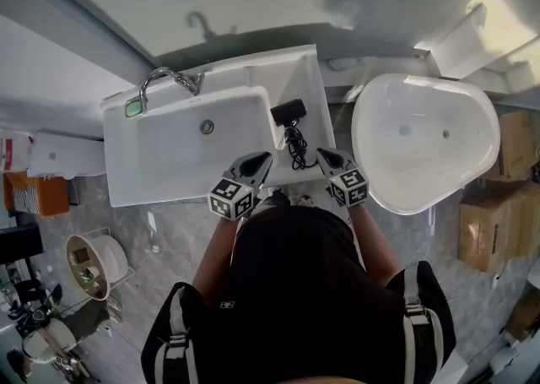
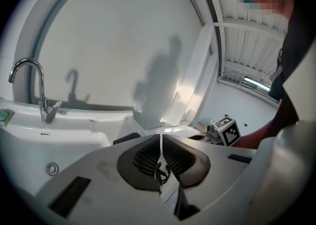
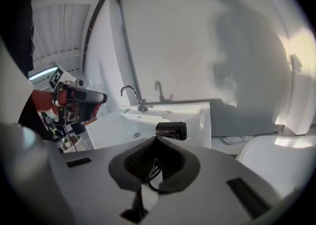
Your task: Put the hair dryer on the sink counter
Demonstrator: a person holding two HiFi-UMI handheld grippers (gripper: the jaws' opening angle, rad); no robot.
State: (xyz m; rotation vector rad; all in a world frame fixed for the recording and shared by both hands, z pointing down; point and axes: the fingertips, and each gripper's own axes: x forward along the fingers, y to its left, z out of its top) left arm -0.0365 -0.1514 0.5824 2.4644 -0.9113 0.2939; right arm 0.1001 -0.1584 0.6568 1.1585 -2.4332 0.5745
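Observation:
The black hair dryer lies on the white sink counter, right of the basin, with its coiled black cord trailing toward the front edge. In the right gripper view the hair dryer sits just beyond the jaws. My left gripper hovers at the counter's front edge, left of the cord, with its pads closed together and nothing held. On the other side of the cord, my right gripper is shut too, and empty. Cord loops show below its closed pads.
A chrome faucet and a green item stand at the basin's back left. A white bathtub fills the right side, with cardboard boxes beyond it. A round white fixture sits on the floor at the left.

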